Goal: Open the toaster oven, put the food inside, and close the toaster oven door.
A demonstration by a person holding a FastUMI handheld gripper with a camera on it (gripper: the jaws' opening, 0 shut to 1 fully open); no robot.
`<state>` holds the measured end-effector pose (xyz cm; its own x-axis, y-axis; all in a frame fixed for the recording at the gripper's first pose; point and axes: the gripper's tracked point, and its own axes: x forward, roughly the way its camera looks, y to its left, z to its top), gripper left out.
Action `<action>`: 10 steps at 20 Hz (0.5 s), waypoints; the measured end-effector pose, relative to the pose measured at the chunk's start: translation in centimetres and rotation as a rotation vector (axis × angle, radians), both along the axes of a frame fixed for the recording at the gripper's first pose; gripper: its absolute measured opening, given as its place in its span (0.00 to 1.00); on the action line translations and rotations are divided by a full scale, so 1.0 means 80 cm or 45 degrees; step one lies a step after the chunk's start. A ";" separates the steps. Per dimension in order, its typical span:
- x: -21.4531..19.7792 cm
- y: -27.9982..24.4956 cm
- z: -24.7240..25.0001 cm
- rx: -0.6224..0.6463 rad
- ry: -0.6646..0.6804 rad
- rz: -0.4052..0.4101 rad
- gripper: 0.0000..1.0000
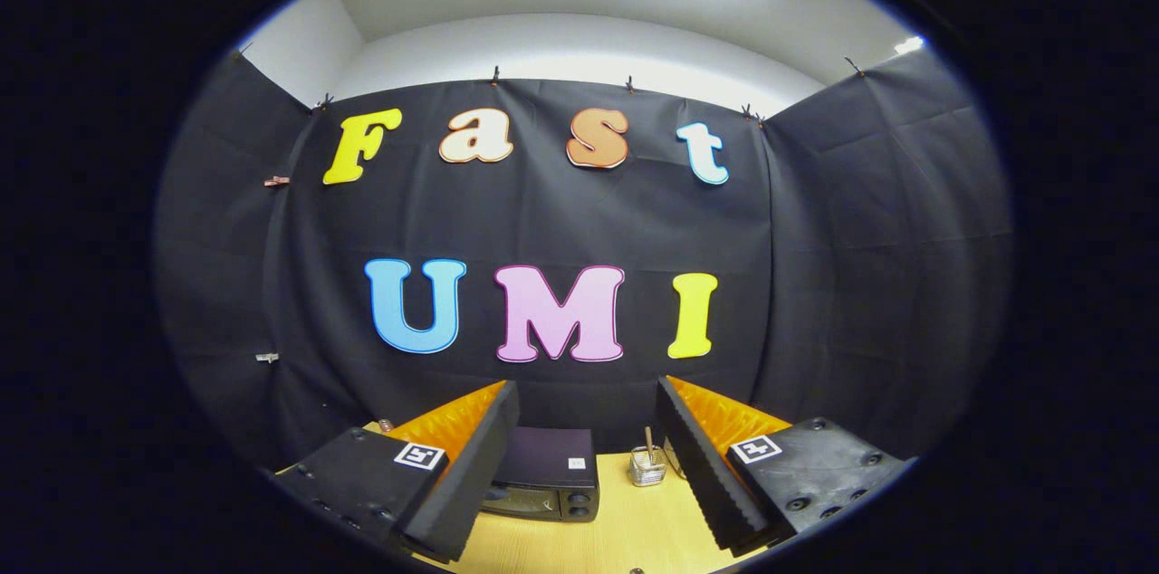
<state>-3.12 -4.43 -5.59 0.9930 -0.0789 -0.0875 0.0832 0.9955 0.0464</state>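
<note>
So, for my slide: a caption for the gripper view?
Open claw raised above table, toaster oven ahead, door closed.

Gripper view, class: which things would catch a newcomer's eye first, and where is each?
The open tongs, black with orange backs, spread wide and hold nothing. Beyond them, a black toaster oven sits on the wooden table, partly behind the left finger. A small wire basket stands beside it, near the right finger.
</note>
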 end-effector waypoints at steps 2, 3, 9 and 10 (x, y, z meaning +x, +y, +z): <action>-0.002 0.001 0.013 -0.013 -0.016 0.011 0.98; -0.003 -0.001 0.019 -0.013 -0.021 0.007 0.98; 0.000 0.001 0.019 0.054 0.002 0.013 0.98; 0.001 0.000 0.020 0.046 -0.003 0.012 0.98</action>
